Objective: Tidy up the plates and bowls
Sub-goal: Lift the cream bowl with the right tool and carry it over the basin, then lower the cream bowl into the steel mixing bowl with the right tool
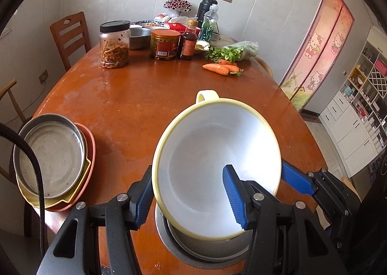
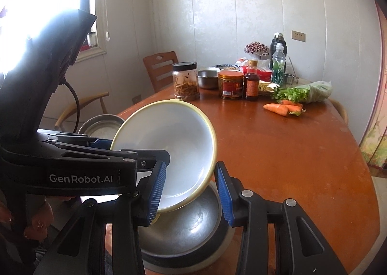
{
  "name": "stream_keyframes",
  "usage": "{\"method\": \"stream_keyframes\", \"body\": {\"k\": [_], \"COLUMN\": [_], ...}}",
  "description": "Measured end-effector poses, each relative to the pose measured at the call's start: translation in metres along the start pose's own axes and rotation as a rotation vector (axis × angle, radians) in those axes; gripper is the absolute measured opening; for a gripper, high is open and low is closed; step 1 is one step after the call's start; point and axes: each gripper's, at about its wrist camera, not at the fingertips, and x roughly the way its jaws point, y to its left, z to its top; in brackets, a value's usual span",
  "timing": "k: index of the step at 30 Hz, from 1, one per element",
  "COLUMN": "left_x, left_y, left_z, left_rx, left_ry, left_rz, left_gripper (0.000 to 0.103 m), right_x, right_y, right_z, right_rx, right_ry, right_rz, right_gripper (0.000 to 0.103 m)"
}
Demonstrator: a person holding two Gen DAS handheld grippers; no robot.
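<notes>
A white bowl (image 1: pixel 208 154) with a pale yellow rim and a handle hangs tilted over the table, its mouth facing me. My left gripper (image 1: pixel 188 176) is shut on its near wall, one pad outside the rim and one inside. My right gripper (image 2: pixel 191 168) is shut on the bowl's (image 2: pixel 169 139) lower right rim; one of its fingers (image 1: pixel 297 178) shows at the bowl's right side. Right under the bowl a steel bowl (image 2: pixel 188 226) sits nested in a wider steel dish. A steel pan (image 1: pixel 50 154) lies on a yellow dish and a red plate (image 1: pixel 90 144) at the left table edge.
Along the far side of the round wooden table (image 1: pixel 135 96) stand jars (image 1: pixel 115 44), a sauce bottle (image 1: pixel 188 43), a steel bowl (image 1: pixel 139 37), greens and carrots (image 1: pixel 217 68). Chairs (image 1: pixel 70 35) stand at the left. A black cable (image 1: pixel 36 166) crosses the stacked dishes.
</notes>
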Motion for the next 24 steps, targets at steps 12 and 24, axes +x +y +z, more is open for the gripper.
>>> {"method": "stream_keyframes", "body": {"k": [12, 24], "left_x": [0.003, 0.008], "left_y": [-0.002, -0.009], "left_z": [-0.014, -0.02], "left_rx": [0.011, 0.038], "left_ry": [-0.004, -0.003], "left_rz": [0.026, 0.03], "left_gripper": [0.055, 0.055], "right_x": [-0.001, -0.001], "right_y": [0.003, -0.002], "right_z": [-0.013, -0.022], "right_rx": [-0.014, -0.011], "right_ry": [0.02, 0.032], "right_rz": [0.001, -0.009], "right_gripper": [0.044, 0.044]}}
